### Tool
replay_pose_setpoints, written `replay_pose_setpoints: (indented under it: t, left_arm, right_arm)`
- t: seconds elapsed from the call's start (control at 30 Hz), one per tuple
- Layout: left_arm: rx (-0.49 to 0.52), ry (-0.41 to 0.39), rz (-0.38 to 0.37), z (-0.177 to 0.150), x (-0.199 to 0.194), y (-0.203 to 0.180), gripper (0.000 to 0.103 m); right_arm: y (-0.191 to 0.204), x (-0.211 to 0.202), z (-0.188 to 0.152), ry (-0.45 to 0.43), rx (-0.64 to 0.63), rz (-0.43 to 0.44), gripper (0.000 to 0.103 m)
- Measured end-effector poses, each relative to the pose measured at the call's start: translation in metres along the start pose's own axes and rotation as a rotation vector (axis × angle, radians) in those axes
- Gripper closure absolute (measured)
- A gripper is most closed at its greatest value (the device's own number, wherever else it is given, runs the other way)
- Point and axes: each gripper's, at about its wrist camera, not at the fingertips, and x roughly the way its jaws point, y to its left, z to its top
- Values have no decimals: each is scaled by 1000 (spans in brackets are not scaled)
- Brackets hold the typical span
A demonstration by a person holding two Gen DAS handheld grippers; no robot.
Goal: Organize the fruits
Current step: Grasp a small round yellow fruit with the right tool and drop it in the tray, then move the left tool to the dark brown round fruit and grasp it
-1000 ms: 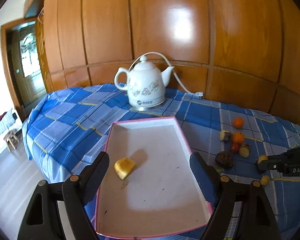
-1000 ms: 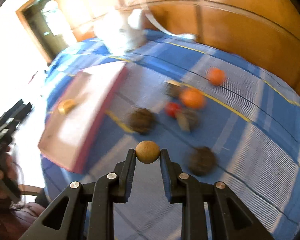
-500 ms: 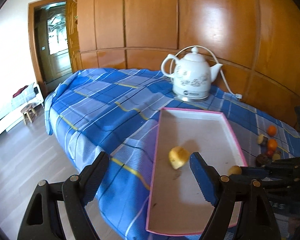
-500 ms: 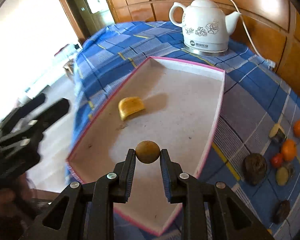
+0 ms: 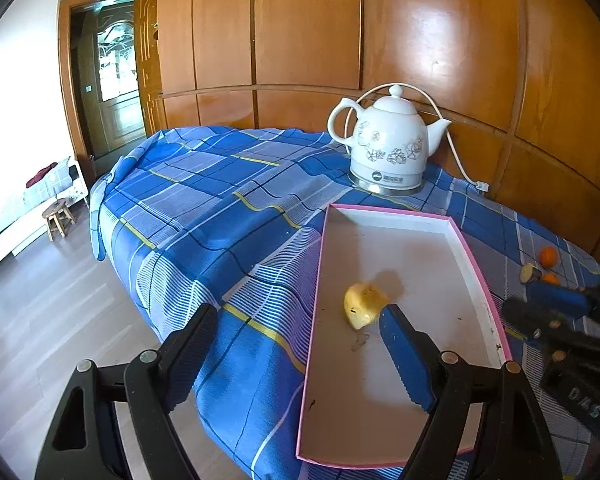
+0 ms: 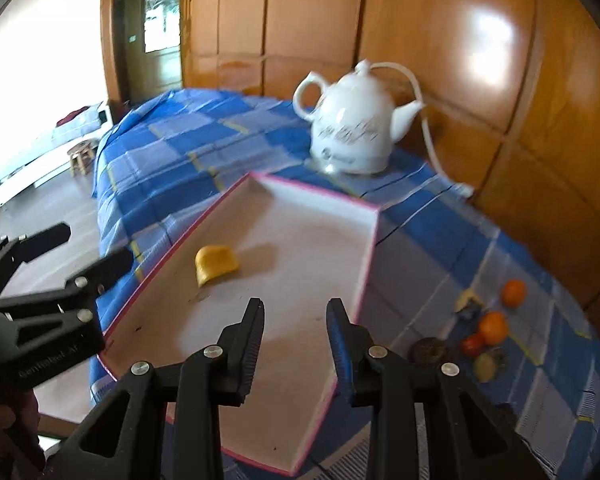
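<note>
Right now the right gripper (image 6: 295, 312) hangs over the near end of the pink-rimmed tray (image 6: 367, 264), and its jaws have just been opening, with nothing between them. The small round brown fruit it carried cannot be seen in either view. A yellow fruit piece (image 6: 215, 264) lies in the tray, towards its left side. The left gripper (image 5: 296, 340) is spread wide and empty, at the tray's left edge over the blue checked cloth (image 5: 220, 200). A white electric kettle (image 5: 386, 148) stands beyond the tray. On the cloth to the right lie two oranges (image 6: 514, 292), a small red fruit (image 6: 471, 345) and a dark round one (image 6: 427, 351).
</note>
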Motion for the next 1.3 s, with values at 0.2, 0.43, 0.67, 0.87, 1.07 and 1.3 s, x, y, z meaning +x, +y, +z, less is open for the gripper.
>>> replay_pose_setpoints:
  t: [0.2, 0.43, 0.67, 0.87, 1.07, 1.3]
  left_arm:
    - [9, -5, -5, 1, -4, -5, 20]
    - [29, -6, -17, 0, -6, -13, 20]
    - [50, -1, -27, -2, -7, -22, 20]
    - [74, 1, -39, -3, -9, -31, 20]
    - [102, 4, -52, -4, -9, -41, 20]
    - [140, 4, -72, -6, -12, -55, 20]
  right_arm:
    - [-5, -25, 5, -97, 26, -85, 71]
    - [-21, -43, 4, -150, 90, -146, 71]
    - [-42, -54, 2, -183, 150, -211, 71]
    - [-64, -66, -3, -223, 212, -294, 71]
    - [-93, -77, -8, -242, 287, -370, 71]
    - [-130, -91, -16, -259, 381, -454, 69]
